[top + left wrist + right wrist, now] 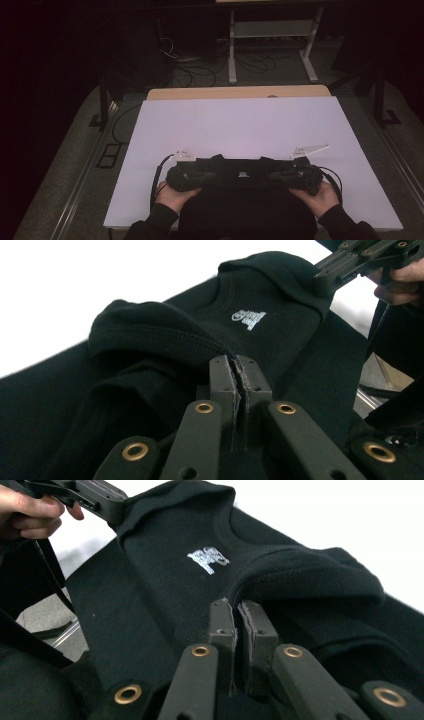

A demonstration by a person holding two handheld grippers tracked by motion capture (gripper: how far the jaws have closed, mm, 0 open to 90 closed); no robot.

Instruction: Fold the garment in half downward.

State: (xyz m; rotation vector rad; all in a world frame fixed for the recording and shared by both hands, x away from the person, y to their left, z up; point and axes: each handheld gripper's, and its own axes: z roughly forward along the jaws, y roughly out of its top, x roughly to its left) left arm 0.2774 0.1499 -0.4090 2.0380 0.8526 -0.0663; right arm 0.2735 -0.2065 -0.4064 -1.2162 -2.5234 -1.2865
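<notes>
Both tools, left tool [212, 176] and right tool [270, 176], clamped on the black shirt [243, 176] near its collar, garment half off the counter [240, 125]; spreading not done.

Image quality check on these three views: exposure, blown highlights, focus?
High view: dim, floor falls to black, black garment shows little detail. Left gripper view: white table blown out, jaws sharp. Right gripper view: the same glare, logo slightly soft.
</notes>
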